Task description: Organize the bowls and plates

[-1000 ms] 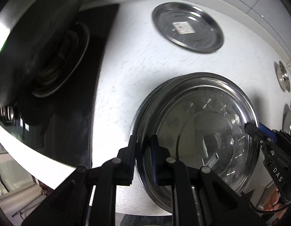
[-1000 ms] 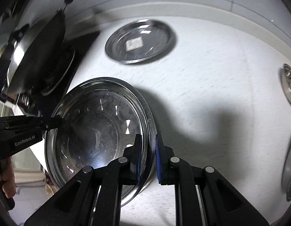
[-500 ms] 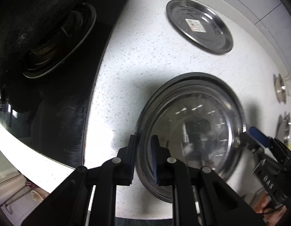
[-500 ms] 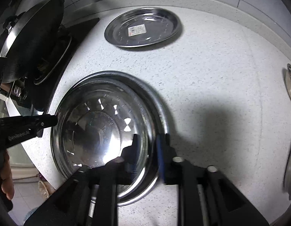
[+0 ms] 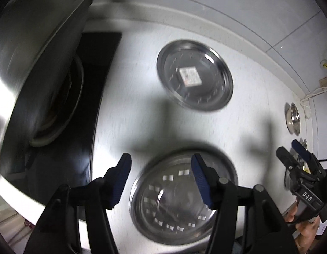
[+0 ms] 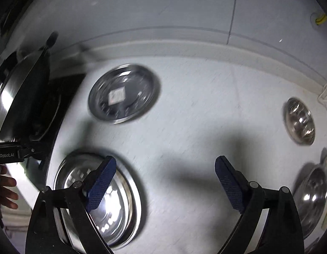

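Both tongs, left (image 5: 161, 169) and right (image 6: 165, 172), gape empty over the desk (image 6: 195, 116); the steel plate (image 5: 182, 203) looks stiff, slick, best pinched by its rim.

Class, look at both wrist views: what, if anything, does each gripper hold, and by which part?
Nothing is held. The left gripper and right gripper are both open and empty above the big plate, which lies free on the counter.

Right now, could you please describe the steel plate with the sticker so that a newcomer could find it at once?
Start at the black stove on the left of the white counter. Just right of it, near the back wall, lies a flat steel plate. Alone among the steel dishes, it has a white sticker in its middle.
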Demonstrator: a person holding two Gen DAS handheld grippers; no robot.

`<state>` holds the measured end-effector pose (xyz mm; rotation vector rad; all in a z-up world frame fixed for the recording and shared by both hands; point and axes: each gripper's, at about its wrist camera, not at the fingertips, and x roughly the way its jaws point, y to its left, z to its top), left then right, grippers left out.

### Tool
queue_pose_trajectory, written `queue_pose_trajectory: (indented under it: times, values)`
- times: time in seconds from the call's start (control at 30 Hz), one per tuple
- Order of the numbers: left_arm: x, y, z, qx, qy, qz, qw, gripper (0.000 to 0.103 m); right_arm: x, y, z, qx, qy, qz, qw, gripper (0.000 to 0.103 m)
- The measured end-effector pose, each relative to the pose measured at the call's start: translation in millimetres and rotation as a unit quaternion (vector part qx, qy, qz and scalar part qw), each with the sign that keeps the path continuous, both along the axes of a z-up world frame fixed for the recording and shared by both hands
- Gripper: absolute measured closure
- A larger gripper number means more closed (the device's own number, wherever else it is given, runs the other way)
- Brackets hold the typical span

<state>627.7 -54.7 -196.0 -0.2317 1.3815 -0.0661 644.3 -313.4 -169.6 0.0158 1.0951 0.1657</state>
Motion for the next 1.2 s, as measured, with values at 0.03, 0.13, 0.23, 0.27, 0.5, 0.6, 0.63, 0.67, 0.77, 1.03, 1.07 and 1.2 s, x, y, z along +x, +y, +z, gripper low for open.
queue_pose_trajectory:
  times: [0.03, 0.13, 0.23, 0.27, 0.5, 0.6, 0.63, 0.67, 0.77, 1.03, 1.07, 1.2]
  values:
    - [11, -2, -1, 0.002, 0.000, -0.001, 1.0000, 0.046, 8, -2, 1, -0.001, -0.002, -0.002, 1.000, 0.011]
    - [39, -7, -6, 0.010, 0.000, -0.006, 0.9999, 0.045, 31, -4, 3, -0.004, -0.008, -0.004, 1.000, 0.011]
    - [68, -17, -15, 0.027, 0.003, -0.012, 0.9996, 0.045, 53, -2, -1, -0.009, -0.008, -0.003, 1.000, 0.011]
    - [75, -18, -18, 0.030, 0.004, -0.012, 0.9995, 0.045, 63, 0, -5, -0.009, -0.006, -0.002, 1.000, 0.011]
    - [126, -22, -47, 0.034, 0.029, -0.005, 0.9990, 0.045, 110, 14, -32, -0.015, 0.019, 0.001, 1.000, 0.011]
    - [142, -25, -58, 0.039, 0.036, -0.006, 0.9986, 0.045, 127, 20, -45, -0.016, 0.029, 0.004, 0.999, 0.011]
    - [146, -24, -59, 0.038, 0.038, -0.007, 0.9985, 0.045, 132, 22, -49, -0.016, 0.032, 0.005, 0.999, 0.011]
    - [150, -25, -62, 0.038, 0.041, -0.008, 0.9984, 0.045, 138, 24, -54, -0.014, 0.036, 0.006, 0.999, 0.011]
    - [159, -25, -71, 0.036, 0.050, -0.007, 0.9980, 0.045, 153, 30, -63, -0.012, 0.044, 0.007, 0.999, 0.011]
    - [172, -17, -83, 0.042, 0.059, 0.005, 0.9974, 0.045, 171, 47, -79, 0.001, 0.062, 0.022, 0.998, 0.011]
    - [174, -16, -86, 0.042, 0.061, 0.007, 0.9973, 0.045, 171, 49, -82, 0.002, 0.065, 0.026, 0.998, 0.012]
    - [181, -7, -91, 0.044, 0.062, 0.016, 0.9970, 0.045, 171, 53, -92, 0.006, 0.080, 0.034, 0.996, 0.021]
